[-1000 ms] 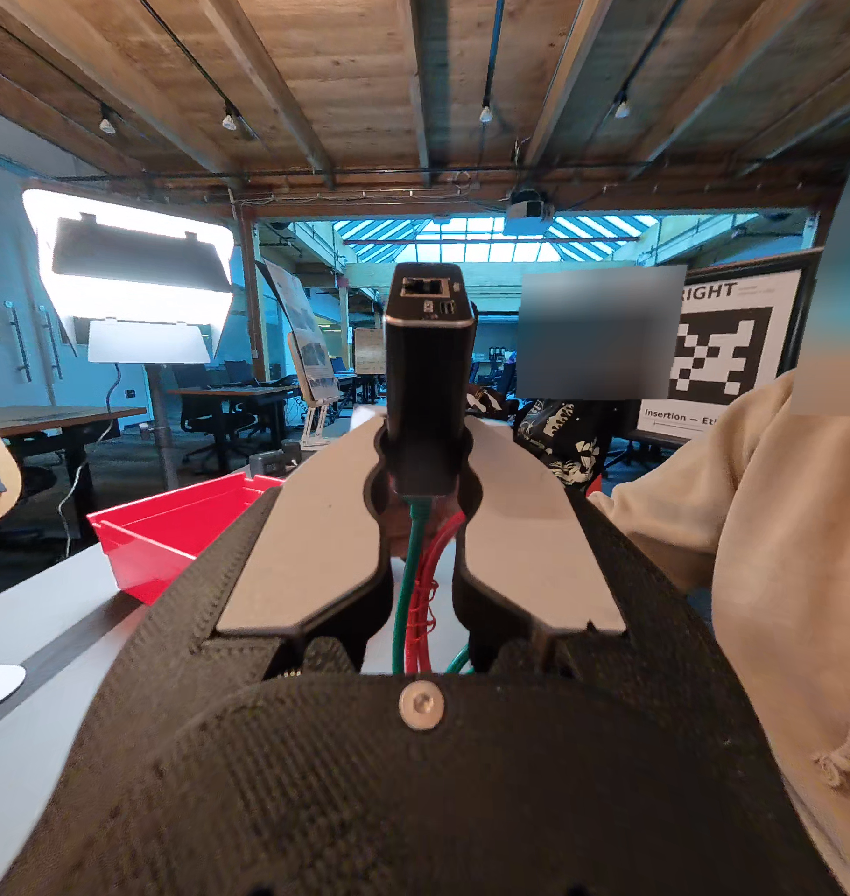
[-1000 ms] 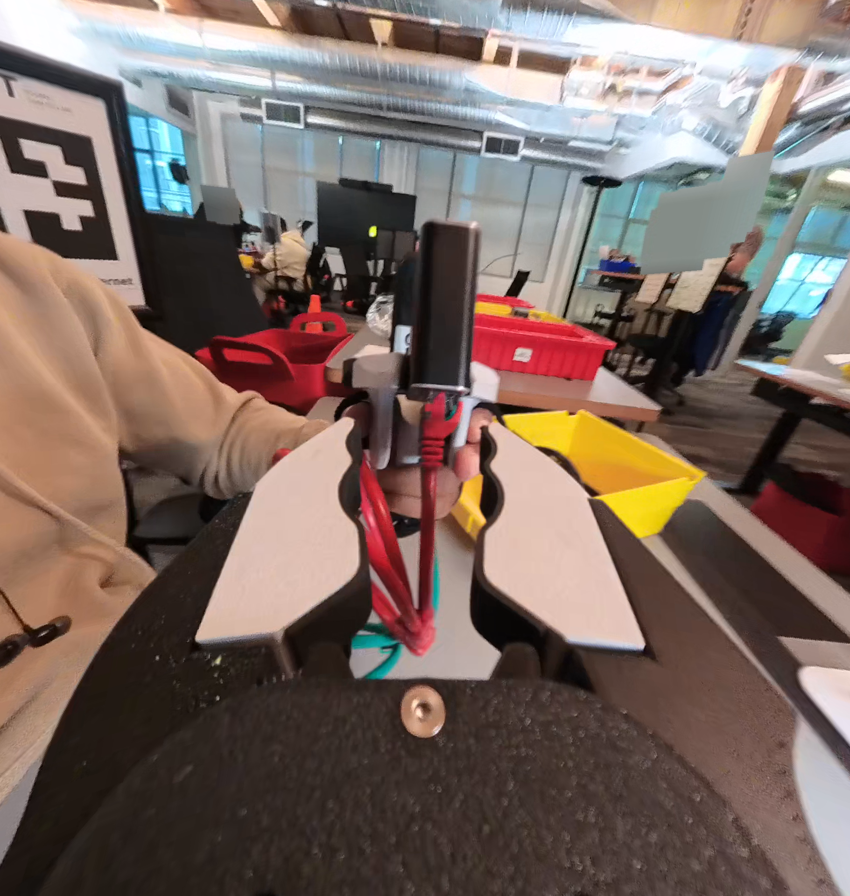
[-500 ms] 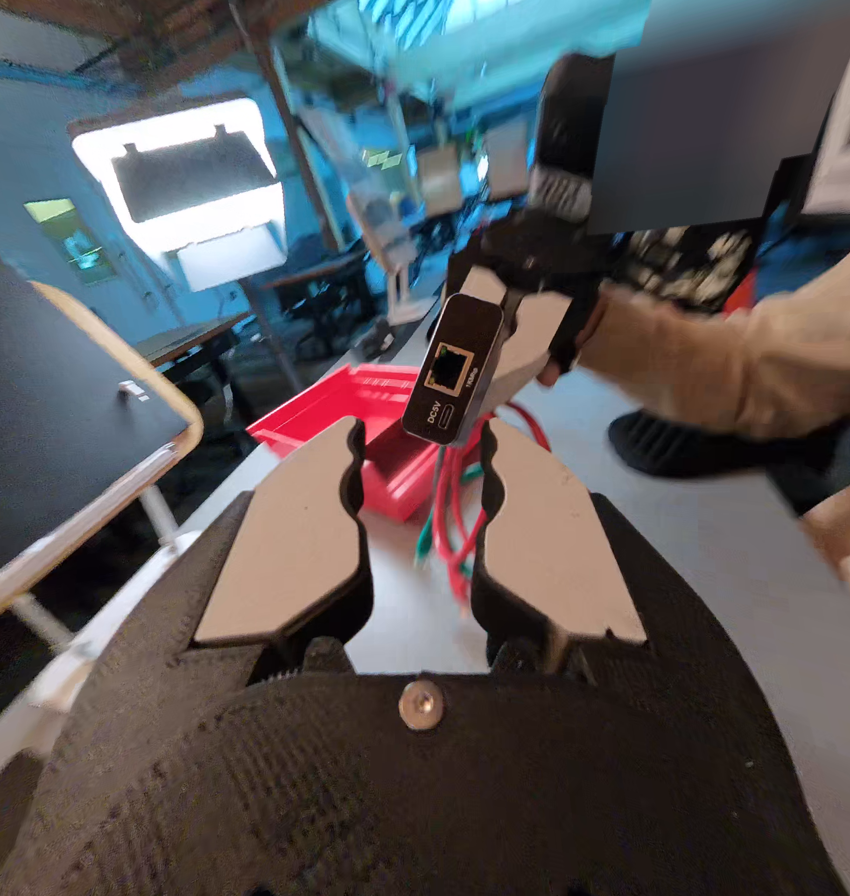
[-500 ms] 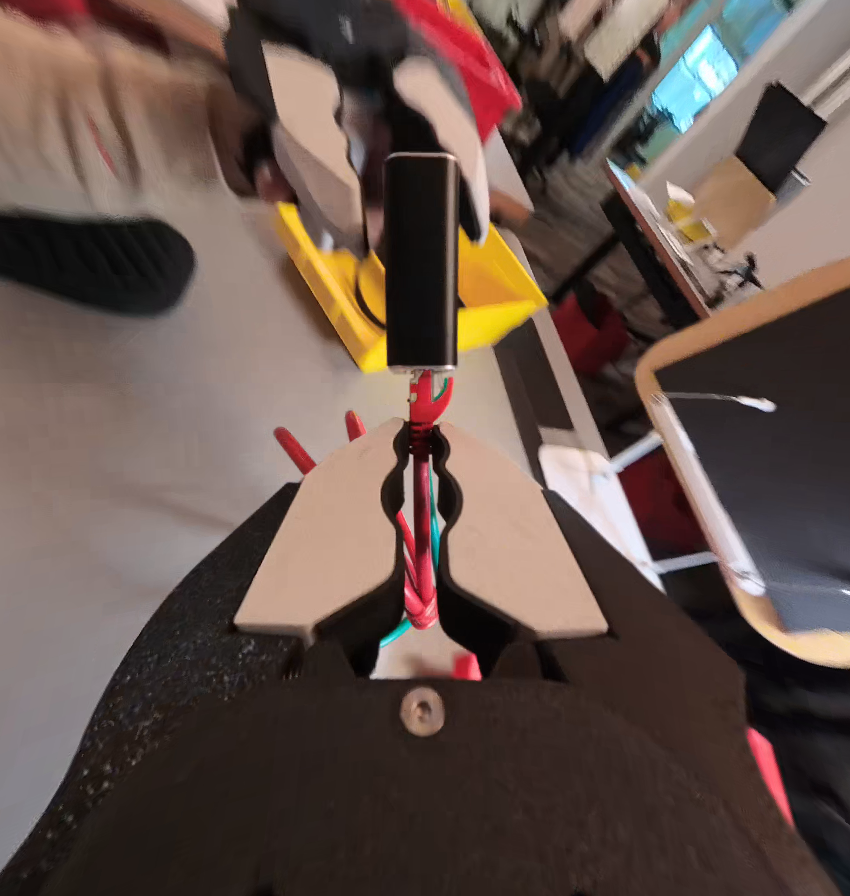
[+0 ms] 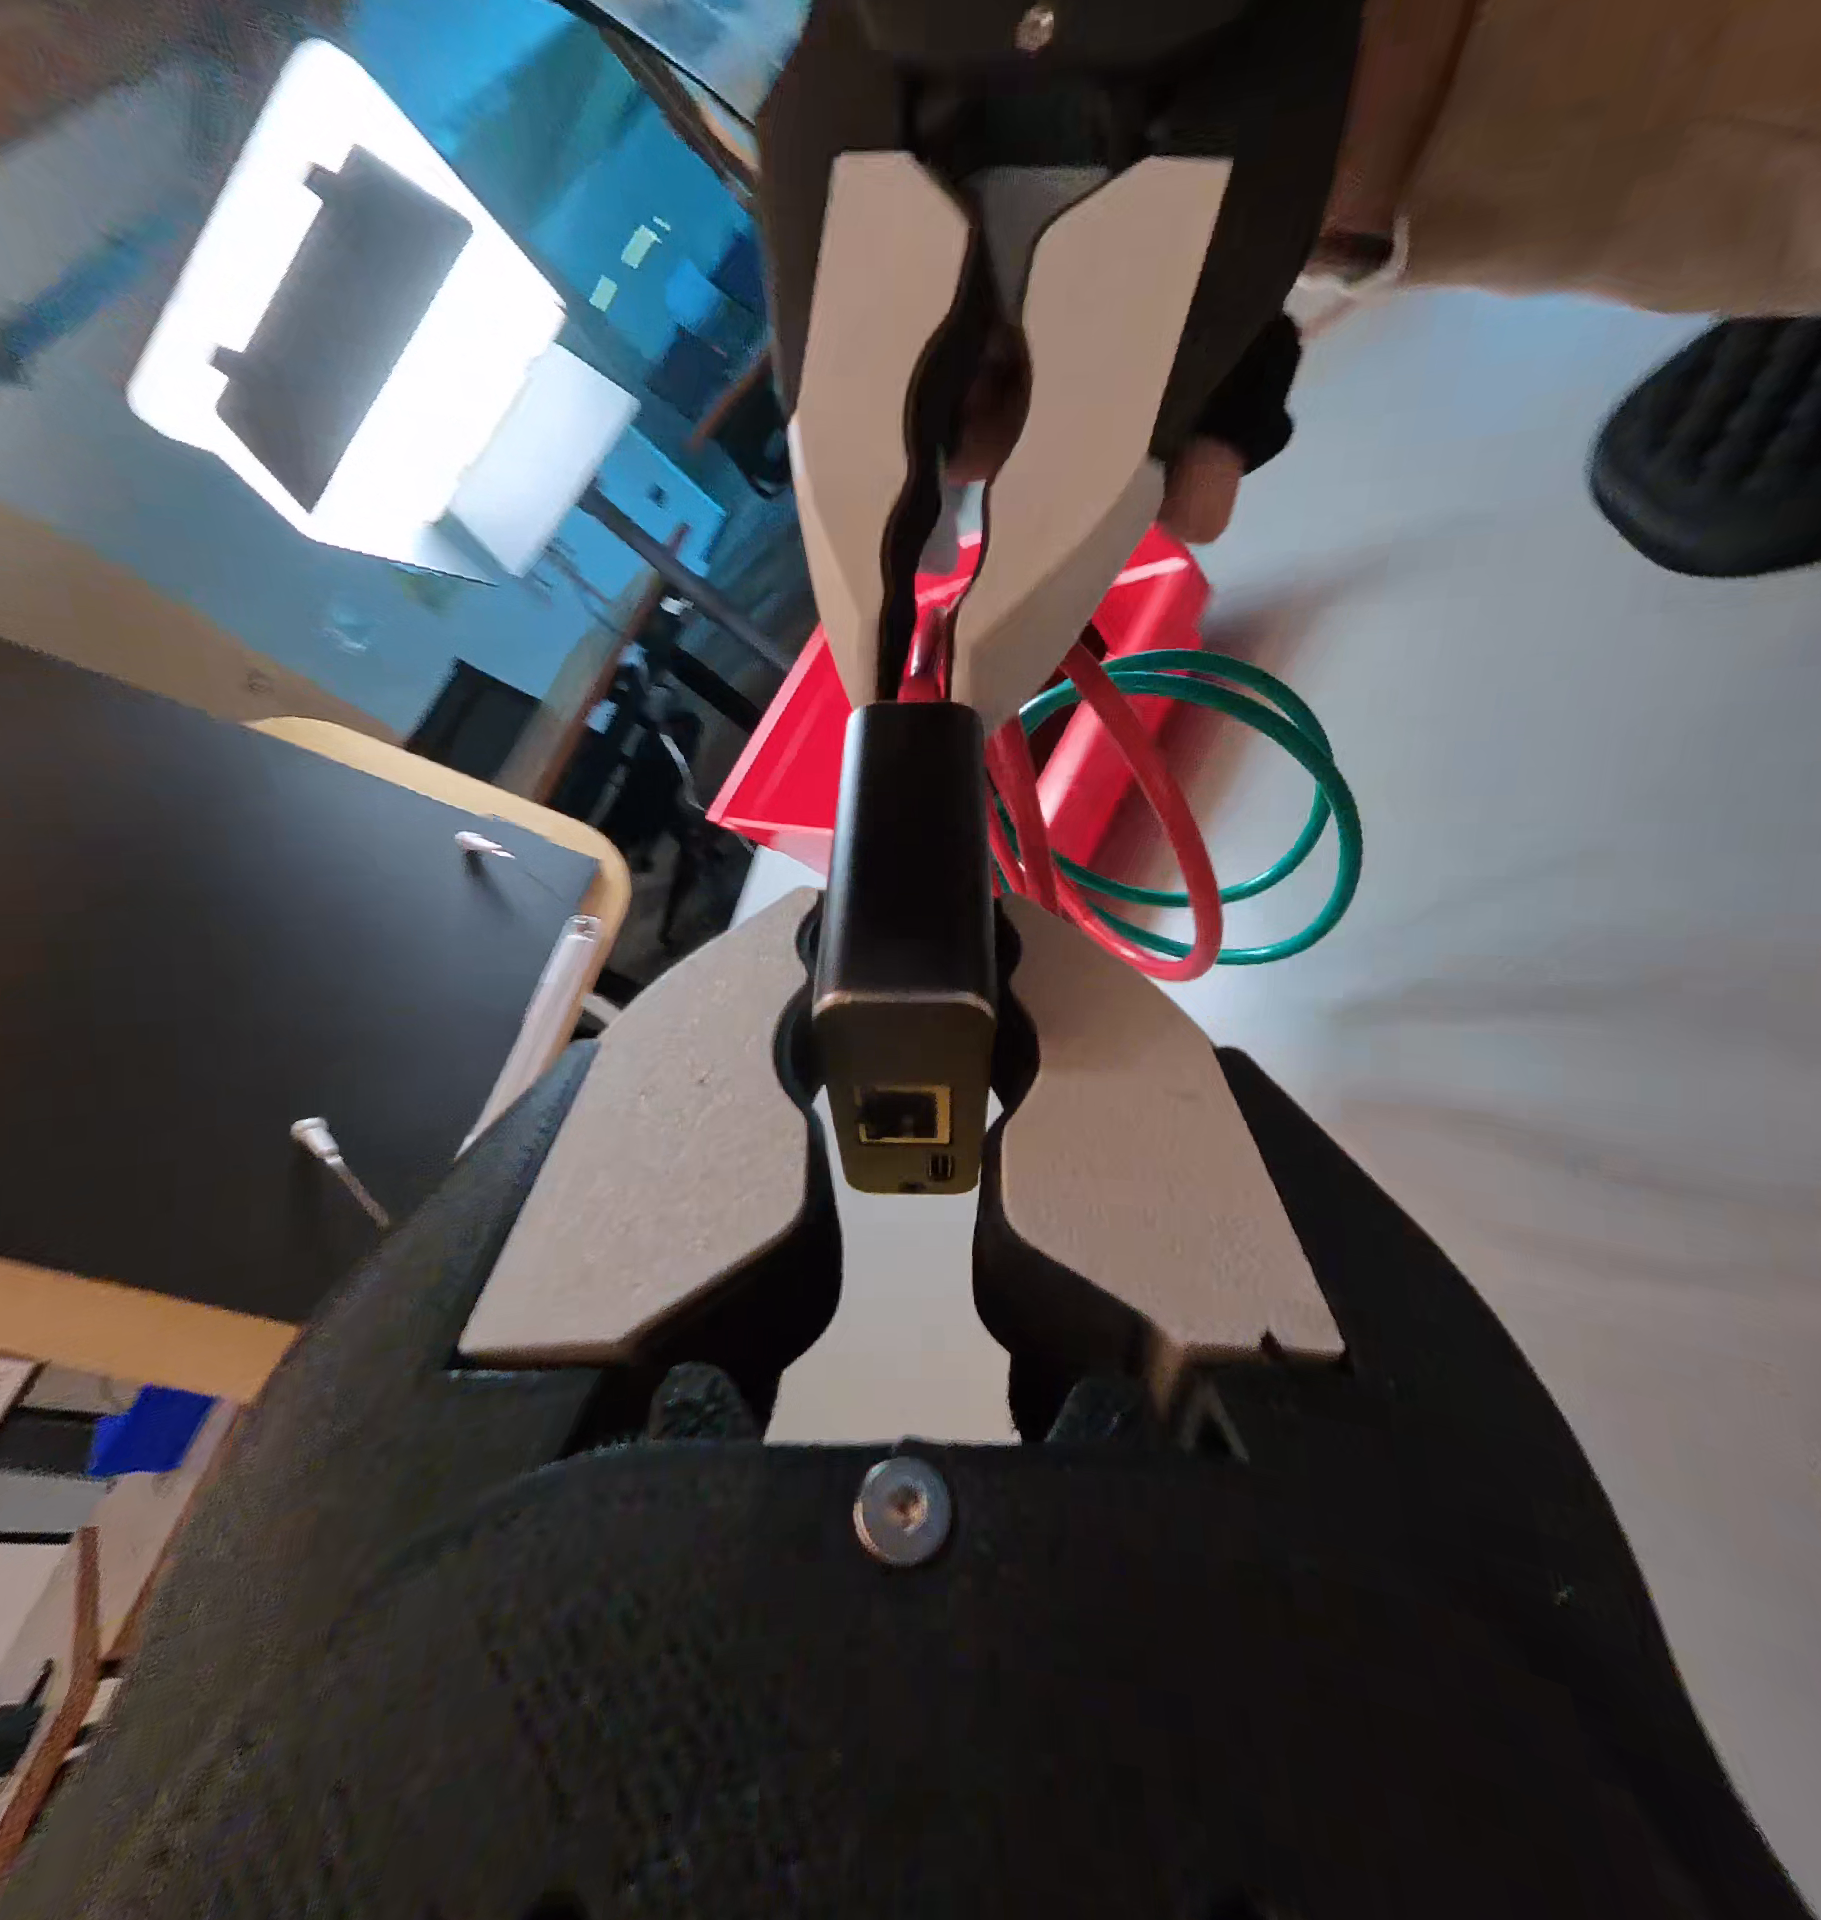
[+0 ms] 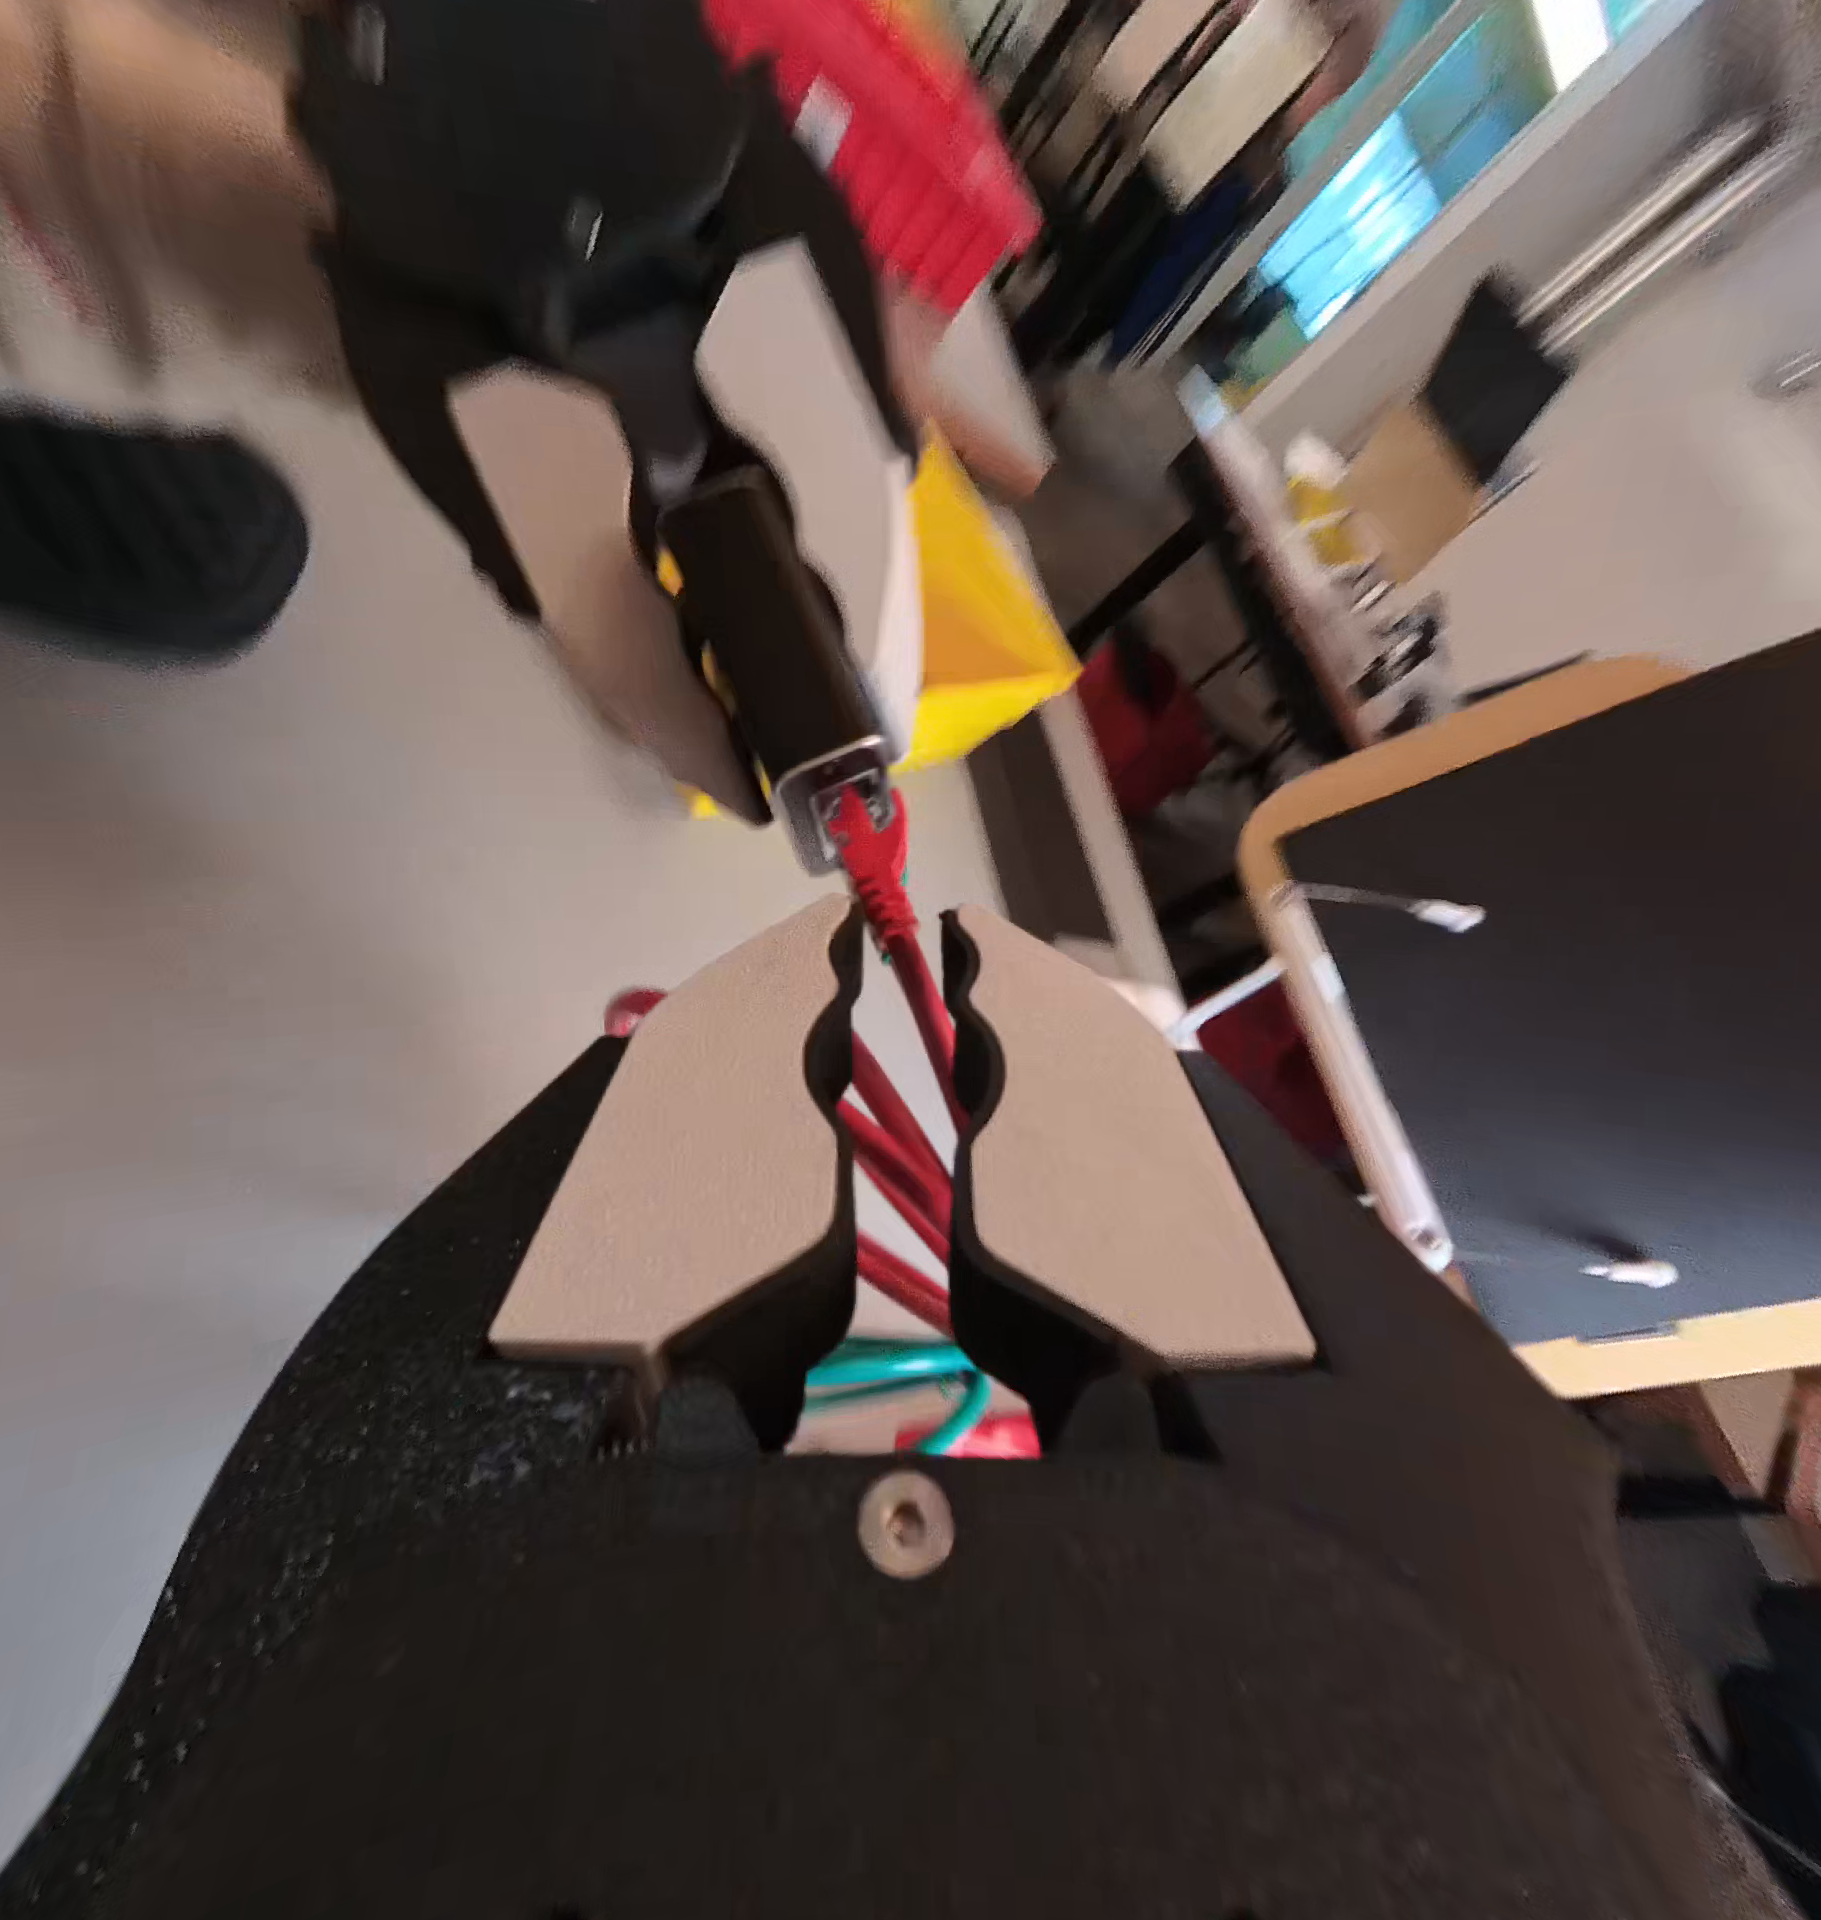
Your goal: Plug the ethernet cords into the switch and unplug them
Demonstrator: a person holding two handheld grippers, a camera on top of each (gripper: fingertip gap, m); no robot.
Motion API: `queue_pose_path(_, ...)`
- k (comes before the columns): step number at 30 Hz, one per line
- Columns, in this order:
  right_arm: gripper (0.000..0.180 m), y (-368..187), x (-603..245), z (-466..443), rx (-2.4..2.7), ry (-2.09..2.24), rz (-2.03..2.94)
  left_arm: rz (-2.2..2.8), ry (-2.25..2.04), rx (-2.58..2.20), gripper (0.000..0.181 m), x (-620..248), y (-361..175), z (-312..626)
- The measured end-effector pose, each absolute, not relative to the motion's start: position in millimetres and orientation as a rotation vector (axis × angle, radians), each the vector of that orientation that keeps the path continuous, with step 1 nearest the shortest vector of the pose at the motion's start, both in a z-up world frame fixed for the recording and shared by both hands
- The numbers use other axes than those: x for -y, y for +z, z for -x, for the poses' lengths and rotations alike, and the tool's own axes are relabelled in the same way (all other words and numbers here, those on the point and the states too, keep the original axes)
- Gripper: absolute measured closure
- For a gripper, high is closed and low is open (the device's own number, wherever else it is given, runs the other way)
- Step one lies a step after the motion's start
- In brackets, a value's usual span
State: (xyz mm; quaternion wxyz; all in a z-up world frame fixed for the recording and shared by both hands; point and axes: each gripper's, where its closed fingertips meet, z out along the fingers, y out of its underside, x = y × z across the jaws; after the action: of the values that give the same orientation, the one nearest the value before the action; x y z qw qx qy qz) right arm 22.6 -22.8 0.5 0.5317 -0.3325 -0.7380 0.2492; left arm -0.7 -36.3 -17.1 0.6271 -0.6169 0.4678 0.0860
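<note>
My left gripper (image 5: pixel 906 935) is shut on the switch (image 5: pixel 906 831), a small black box whose free port faces the camera. A red ethernet cord (image 6: pixel 921 997) is plugged into the switch's far end (image 6: pixel 833 800). My right gripper (image 6: pixel 895 920) is closed to a narrow gap around that red cord just behind its plug. In the left wrist view it (image 5: pixel 916 670) points back at the switch from above. The red cord's loop (image 5: pixel 1176 831) and a green cord (image 5: pixel 1332 810) hang over the white table (image 5: pixel 1508 1039). The left gripper (image 6: pixel 812 748) also shows in the right wrist view.
A red bin (image 5: pixel 1145 603) lies behind the cords. A yellow bin (image 6: pixel 979 623) sits past the switch at the table edge. A black board with a tan rim (image 5: pixel 210 935) stands beside the table. A black ribbed object (image 5: pixel 1737 447) lies on the table. A beige sleeve (image 5: pixel 1612 135) is at the top. The tips of both grippers are at nearly the same place.
Both grippers tipped down toward the table. My left gripper let go of the switch, then shut on it again, port end toward the camera. My right gripper closed on the red cord.
</note>
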Motion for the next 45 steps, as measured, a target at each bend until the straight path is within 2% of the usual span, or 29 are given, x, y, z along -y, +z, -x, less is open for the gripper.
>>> queue_pose_path(1,0.165,20.1,26.9,-25.3,1.67,0.665,0.756,1.387,0.213,-1.037,0.154,36.6,-8.8,6.9)
queue_pose_path(4,0.169,65.4,67.5,-42.6,1.524,0.998,0.631,1.321,0.263,-0.931,0.154,35.3,11.1,25.7)
queue_pose_path(6,0.169,61.9,103.7,-43.5,1.596,1.241,0.613,1.293,0.296,-0.879,0.154,33.5,19.1,35.8)
queue_pose_path(10,0.15,0.6,129.7,-1.1,1.758,1.405,0.781,1.244,0.364,-0.831,0.154,32.3,26.5,46.9)
queue_pose_path(12,0.134,-21.0,117.0,21.6,1.704,1.485,0.933,1.229,0.362,-0.829,0.153,33.4,27.3,47.6)
queue_pose_path(16,0.114,-20.4,84.9,32.0,1.527,1.682,1.104,1.187,0.353,-0.89,0.153,38.6,25.2,37.0)
queue_pose_path(19,0.109,-1.1,73.1,24.4,1.433,1.767,1.092,1.147,0.4,-0.969,0.153,42.8,22.1,23.1)
queue_pose_path(30,0.112,4.7,66.3,19.0,1.391,1.981,1.15,1.051,0.384,-1.061,0.153,59.2,22.8,-2.8)
queue_pose_path(33,0.105,7.8,71.2,16.3,1.411,2.022,1.121,1.02,0.308,-1.082,0.154,68.5,26.0,-10.6)
queue_pose_path(38,0.096,13.7,92.2,5.7,1.402,2.436,1.044,0.946,0.193,-1.094,0.154,85.1,34.7,-33.5)
queue_pose_path(41,0.108,17.2,85.6,6.4,1.336,2.433,0.997,0.954,0.206,-1.085,0.154,83.8,35.5,-32.6)
queue_pose_path(45,0.115,22.9,69.7,8.6,1.268,2.251,0.985,0.994,0.195,-1.025,0.154,74.5,36.6,-18.9)
